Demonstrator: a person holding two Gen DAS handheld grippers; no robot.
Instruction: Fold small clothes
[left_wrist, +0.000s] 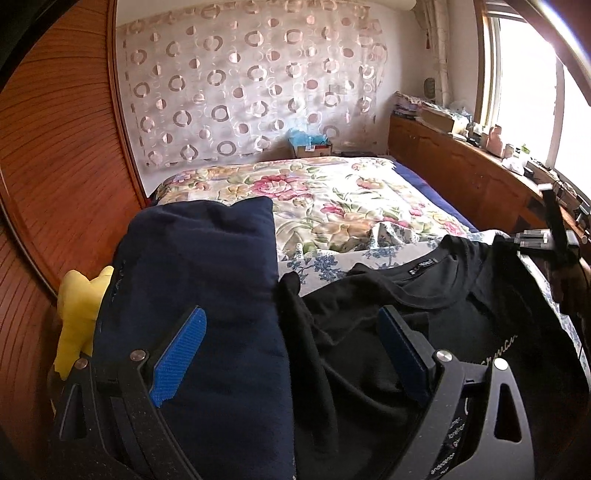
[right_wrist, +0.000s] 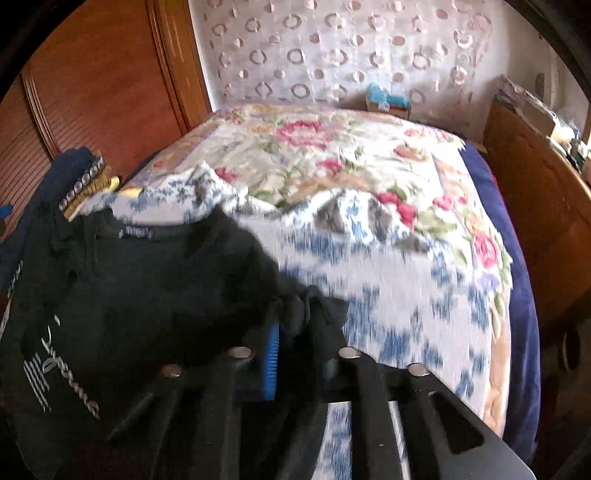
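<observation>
A black T-shirt (left_wrist: 388, 314) with white lettering lies crumpled on the bed, neck label facing up. It also shows in the right wrist view (right_wrist: 147, 288). My left gripper (left_wrist: 291, 321) is open, its blue pads (left_wrist: 177, 358) wide apart over the shirt's left edge and a folded navy garment (left_wrist: 207, 266). My right gripper (right_wrist: 299, 317) is shut on the black T-shirt's right edge, cloth bunched between the fingers. The right gripper's body shows at the far right of the left wrist view (left_wrist: 554, 240).
The floral bedspread (left_wrist: 332, 195) covers the bed beyond the clothes. A yellow cloth (left_wrist: 77, 314) lies left of the navy garment. Wooden wardrobe doors (left_wrist: 55, 147) stand at left. A wooden cabinet (left_wrist: 461, 173) cluttered with items runs under the window at right.
</observation>
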